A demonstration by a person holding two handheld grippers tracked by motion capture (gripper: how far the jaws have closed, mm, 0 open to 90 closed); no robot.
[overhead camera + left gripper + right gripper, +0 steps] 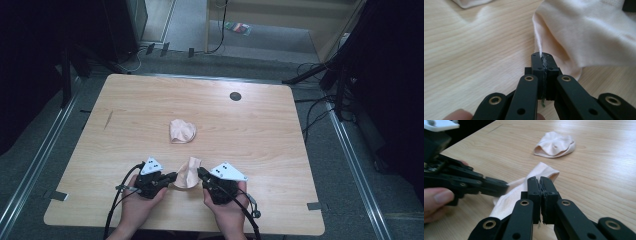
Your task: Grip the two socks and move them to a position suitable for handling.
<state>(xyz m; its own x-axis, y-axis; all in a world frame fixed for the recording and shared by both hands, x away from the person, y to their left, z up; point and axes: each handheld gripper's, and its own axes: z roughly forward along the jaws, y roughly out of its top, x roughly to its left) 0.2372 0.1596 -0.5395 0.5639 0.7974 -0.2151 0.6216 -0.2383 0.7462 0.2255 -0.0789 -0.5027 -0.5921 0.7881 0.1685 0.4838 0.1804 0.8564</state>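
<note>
A pale peach sock [188, 172] lies near the table's front edge between my two grippers. My left gripper [175, 175] is shut on its edge; in the left gripper view the fabric [584, 32] runs straight into the closed jaws of that gripper [541, 56]. From the other side my right gripper [200, 173] is shut on the same sock [509, 200], whose cuff rises just behind this gripper [540, 180]. The left gripper [505, 188] reaches in from the left there. A second, crumpled peach sock [182, 131] [555, 145] rests at mid-table, apart from both.
The wooden table [280, 150] has a round black cable hole [235, 96] at the back right. Both of the person's hands [137, 210] come in over the front edge. Cables [320, 107] and dark stands lie on the floor around the table.
</note>
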